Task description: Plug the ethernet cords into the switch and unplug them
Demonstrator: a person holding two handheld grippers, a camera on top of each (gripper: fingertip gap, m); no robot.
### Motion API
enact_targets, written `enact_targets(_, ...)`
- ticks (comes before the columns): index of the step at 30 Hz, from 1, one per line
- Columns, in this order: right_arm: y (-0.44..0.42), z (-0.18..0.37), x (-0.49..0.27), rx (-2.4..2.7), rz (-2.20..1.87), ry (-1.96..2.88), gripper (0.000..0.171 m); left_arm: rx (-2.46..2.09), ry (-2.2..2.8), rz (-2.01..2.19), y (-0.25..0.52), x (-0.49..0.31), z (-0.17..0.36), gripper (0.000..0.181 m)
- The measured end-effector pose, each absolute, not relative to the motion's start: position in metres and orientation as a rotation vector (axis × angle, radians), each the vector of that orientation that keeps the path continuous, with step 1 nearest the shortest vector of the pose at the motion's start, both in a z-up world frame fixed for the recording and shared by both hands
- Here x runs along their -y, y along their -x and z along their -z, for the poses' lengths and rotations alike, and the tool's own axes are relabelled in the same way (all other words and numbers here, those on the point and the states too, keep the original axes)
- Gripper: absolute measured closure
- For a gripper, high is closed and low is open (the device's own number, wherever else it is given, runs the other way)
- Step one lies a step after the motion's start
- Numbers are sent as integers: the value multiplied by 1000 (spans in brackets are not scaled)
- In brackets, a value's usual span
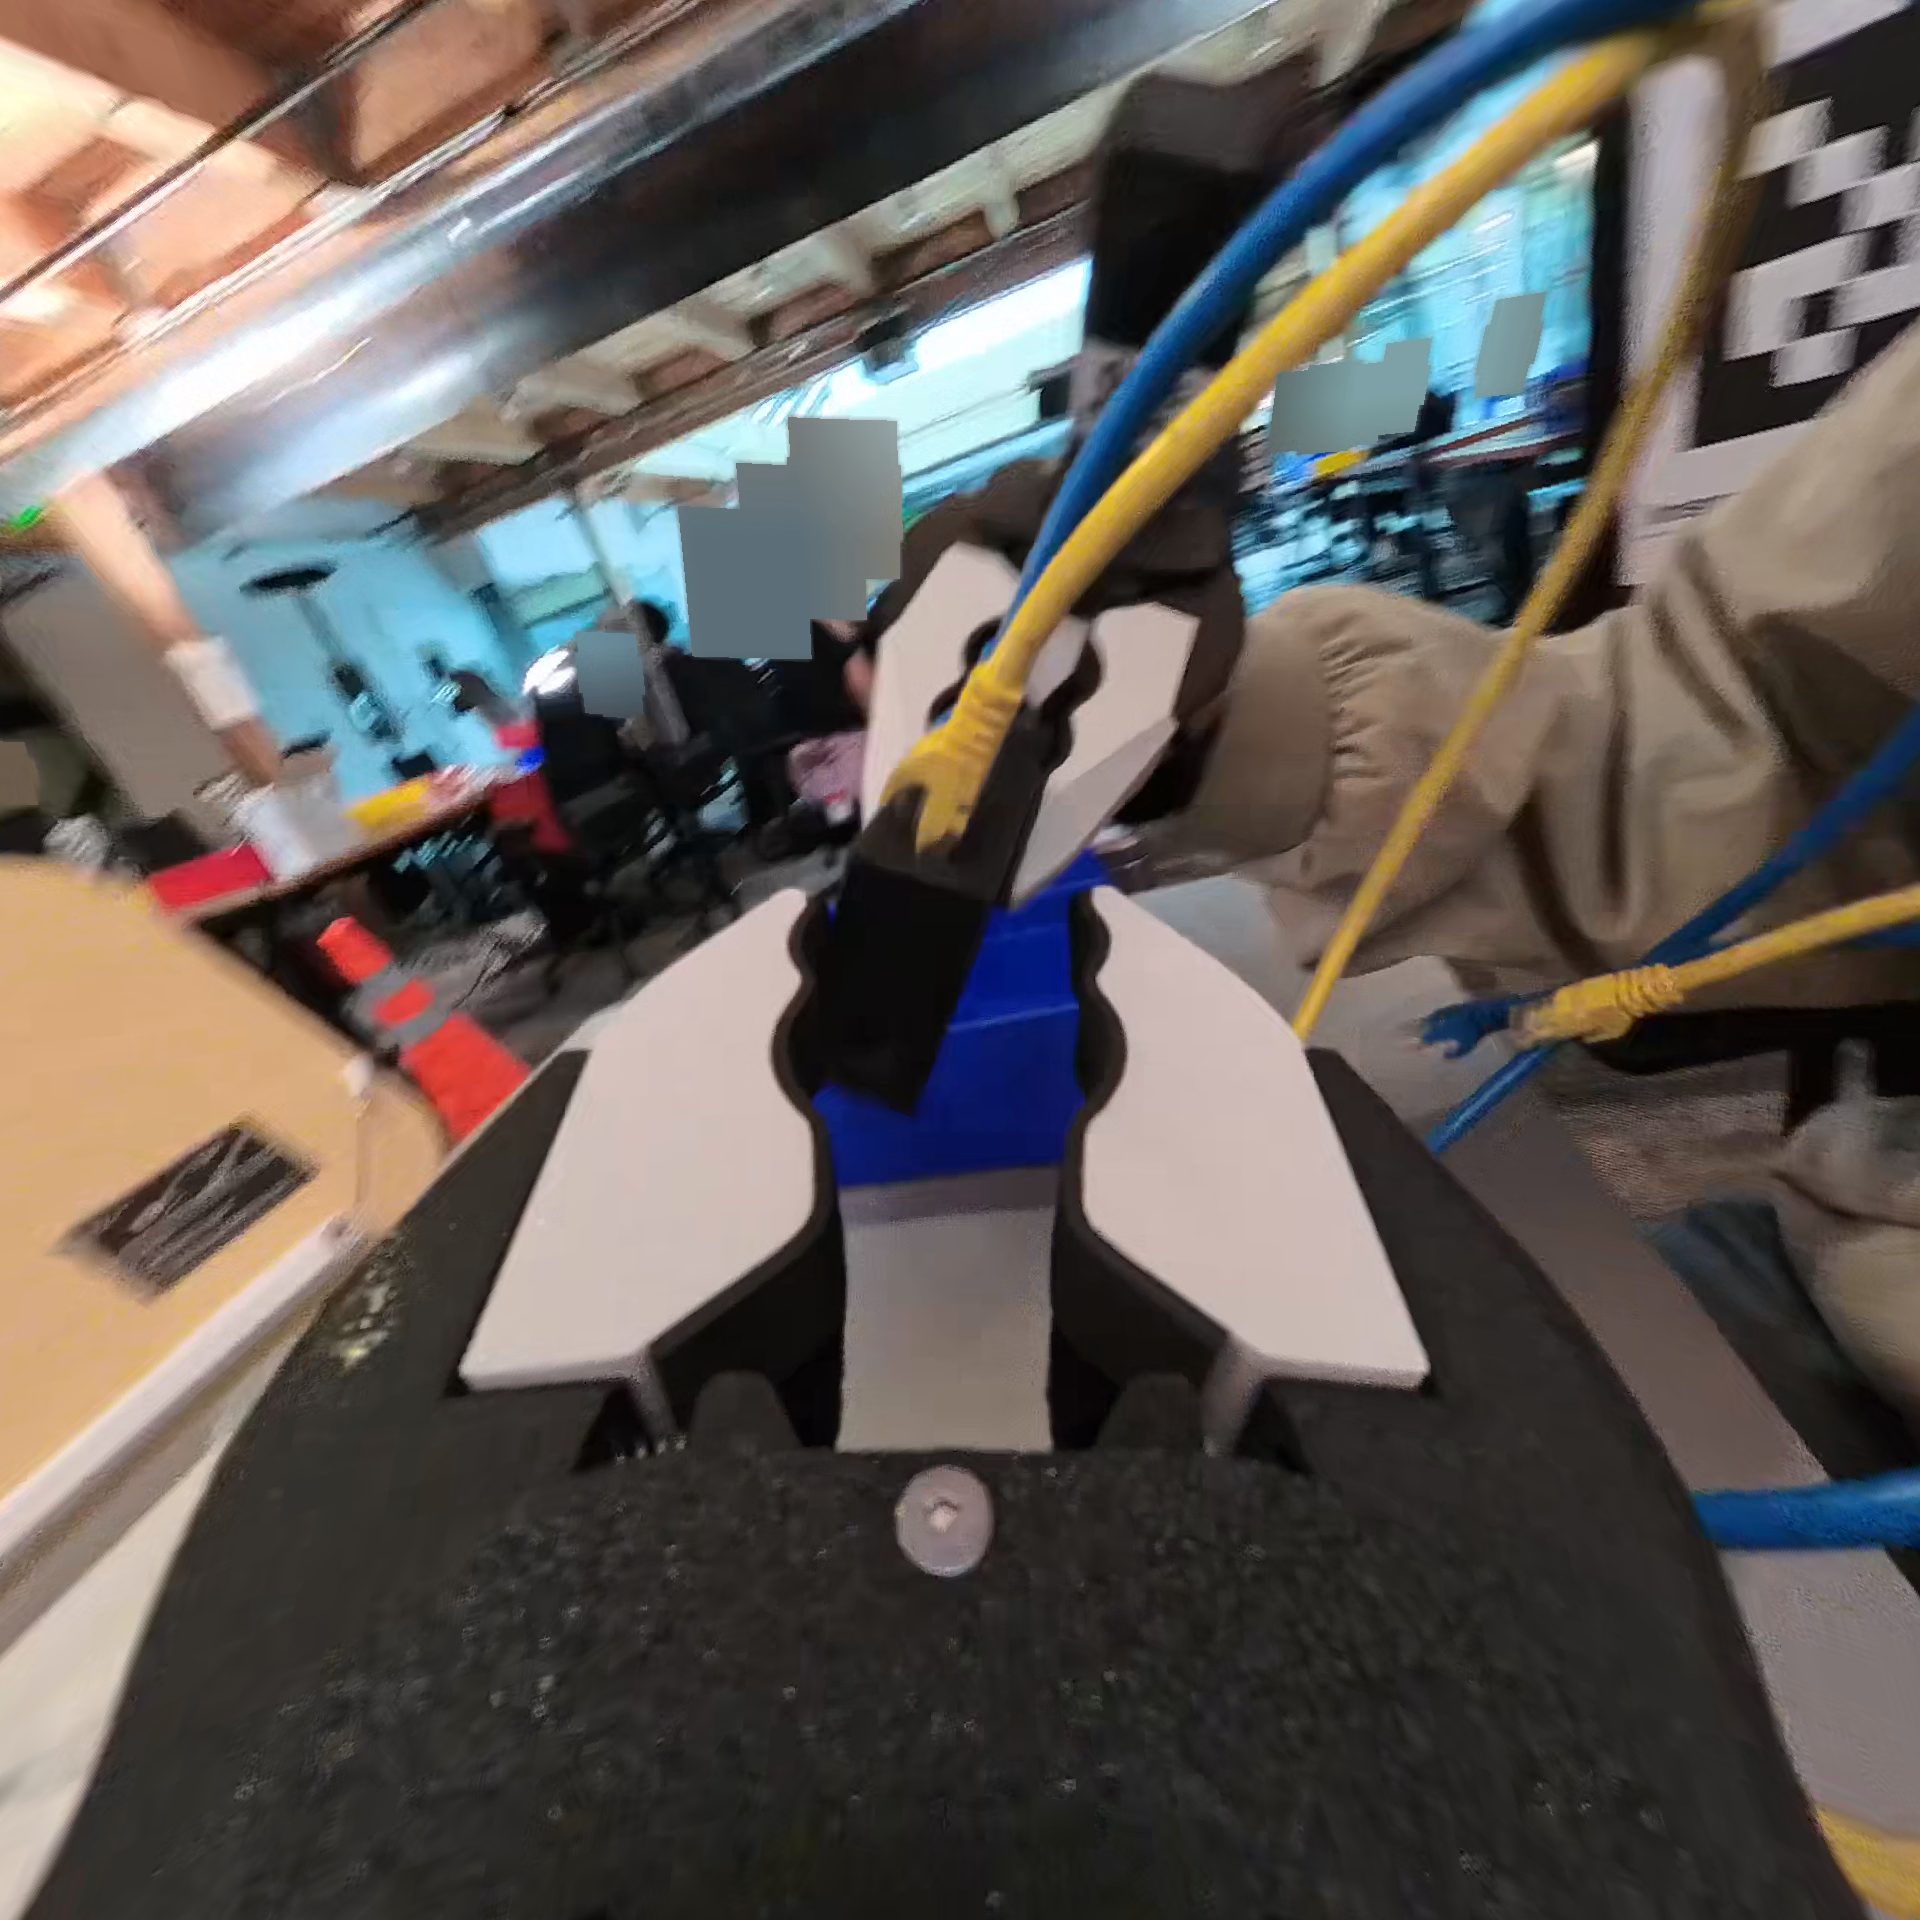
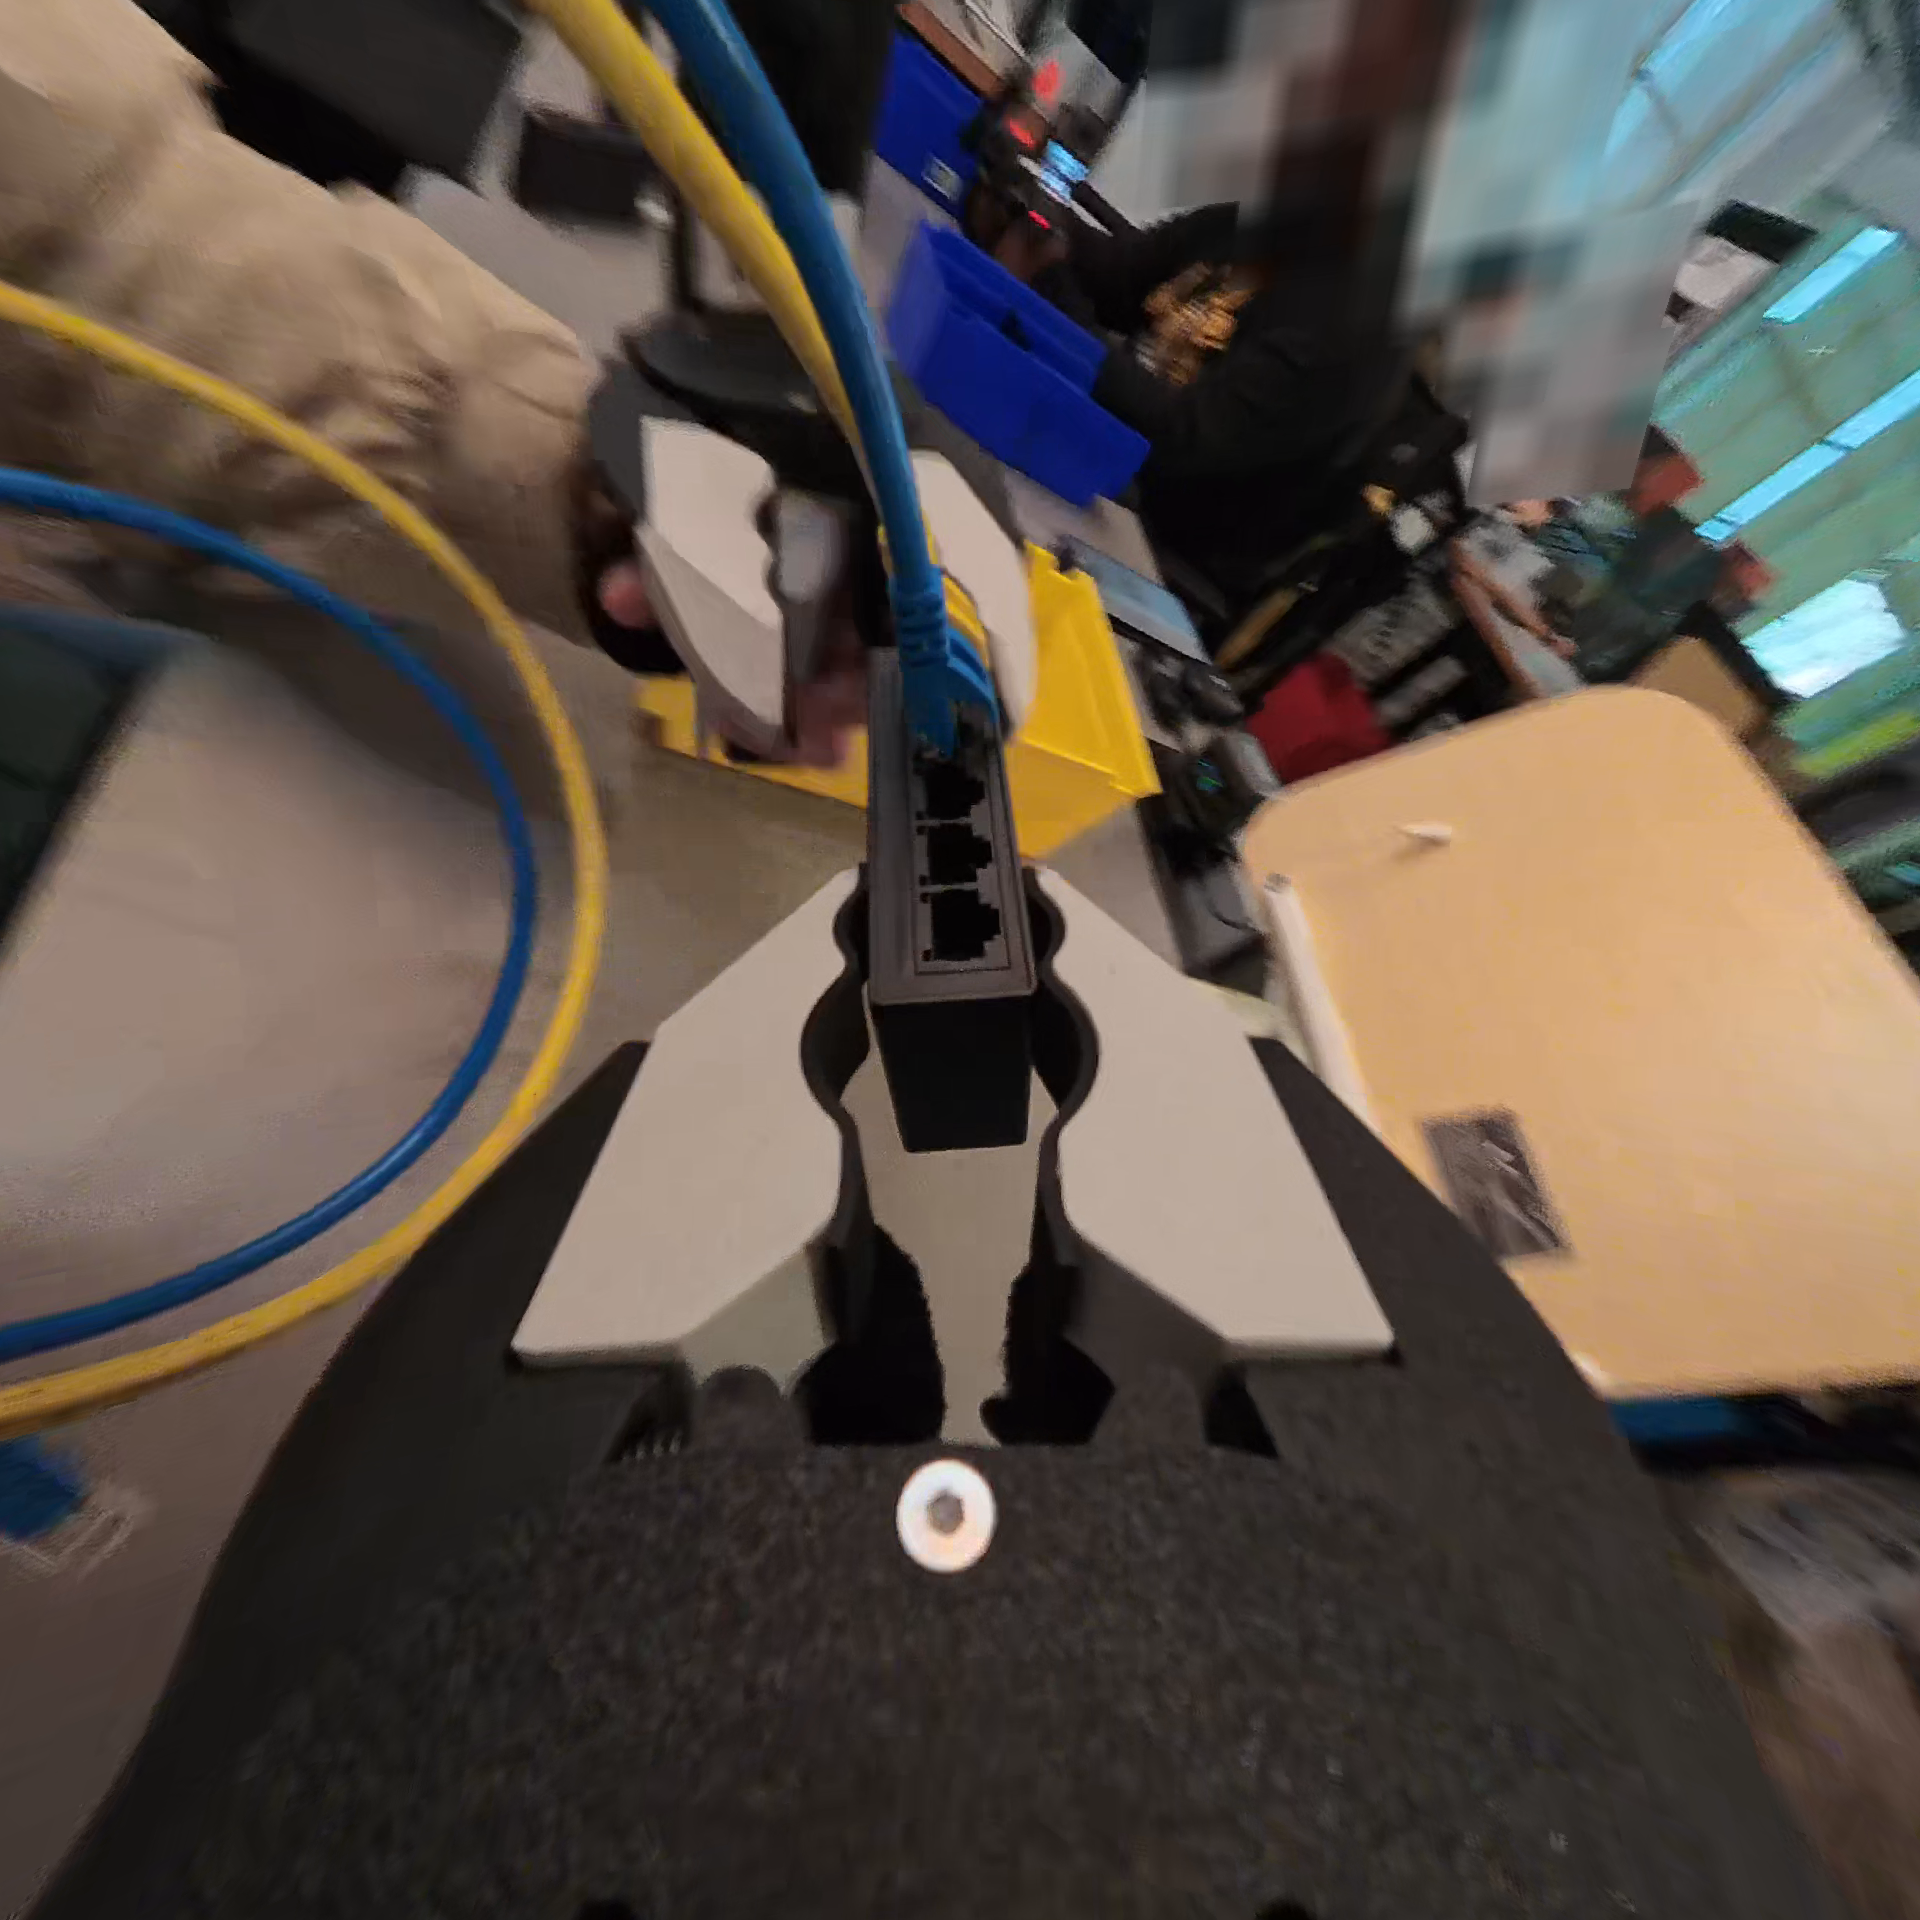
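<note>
Switch held aloft, near end clenched in right tongs, far end straddled by left tongs; clamping there not discernible. Blue plug and yellow plug seated in end ports. Likely hazards: slack cord loops dragging and twisting switch out of grip; plug latches snagging during withdrawal.

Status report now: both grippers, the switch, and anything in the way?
Right gripper shut on switch. Left gripper around its other end, grip unclear. Blue plug and yellow plug seated, three ports empty. Cable loops hang close by.
</note>
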State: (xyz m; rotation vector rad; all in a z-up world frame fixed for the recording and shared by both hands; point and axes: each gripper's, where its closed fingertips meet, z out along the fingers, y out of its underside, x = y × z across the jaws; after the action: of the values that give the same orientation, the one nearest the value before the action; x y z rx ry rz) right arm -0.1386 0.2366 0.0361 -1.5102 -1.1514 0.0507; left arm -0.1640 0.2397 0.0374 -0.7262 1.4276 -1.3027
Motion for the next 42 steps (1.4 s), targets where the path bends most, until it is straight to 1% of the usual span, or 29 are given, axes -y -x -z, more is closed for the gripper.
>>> enact_targets(2, 100, -49, -261, 1034, 176, 1547, 145, -1325, 920, 1231, 170, -275, -39, 145)
enact_targets(4, 58, -60, -286, 928, 479, 1563, 144, -1184, 1083, 1215, 184, -301, -46, 146)
enact_targets(6, 41, -60, -306, 856, 696, 1546, 145, -1071, 1174, 1210, 204, -310, -55, 149)
enact_targets(8, 50, -40, -320, 887, 813, 1529, 145, -1010, 1212, 1169, 227, -305, -61, 149)
enact_targets(10, 65, 0, -332, 953, 859, 1582, 145, -962, 1274, 1060, 254, -299, -54, 149)
enact_targets(13, 83, 60, -347, 1030, 913, 1596, 145, -910, 1407, 879, 299, -278, -21, 150)
enact_targets(17, 92, 127, -365, 1020, 857, 1636, 145, -921, 1579, 721, 343, -239, 48, 152)
enact_targets(20, 91, 147, -370, 947, 814, 1610, 145, -1004, 1749, 685, 356, -212, 95, 151)
enact_targets(22, 91, 149, -368, 921, 820, 1576, 145, -1022, 1828, 758, 363, -192, 108, 150)
enact_targets(24, 90, 134, -366, 878, 843, 1525, 145, -965, 1863, 755, 374, -189, 110, 150)
enact_targets(28, 95, 117, -358, 820, 741, 1464, 145, -864, 1962, 732, 393, -205, 119, 150)
enact_targets(30, 95, 107, -355, 787, 699, 1430, 145, -869, 2020, 736, 397, -220, 118, 145)
enact_targets(32, 96, 103, -352, 767, 649, 1422, 145, -931, 2012, 649, 402, -246, 110, 140)
enact_targets(34, 94, 105, -351, 765, 602, 1435, 145, -1123, 1942, 471, 409, -278, 102, 132)
enact_targets(36, 91, 104, -352, 749, 575, 1448, 145, -1354, 1876, 221, 421, -317, 101, 132)
enact_targets(37, 90, 104, -353, 746, 557, 1453, 145, -1455, 1846, 145, 424, -334, 100, 129)
enact_targets(39, 90, 106, -353, 745, 539, 1470, 144, -1646, 1883, 186, 422, -352, 107, 128)
enact_targets(41, 93, 109, -354, 758, 528, 1476, 144, -1791, 1967, 308, 420, -361, 116, 122)
enact_targets(42, 94, 110, -354, 768, 529, 1478, 145, -1854, 2008, 324, 422, -366, 123, 123)
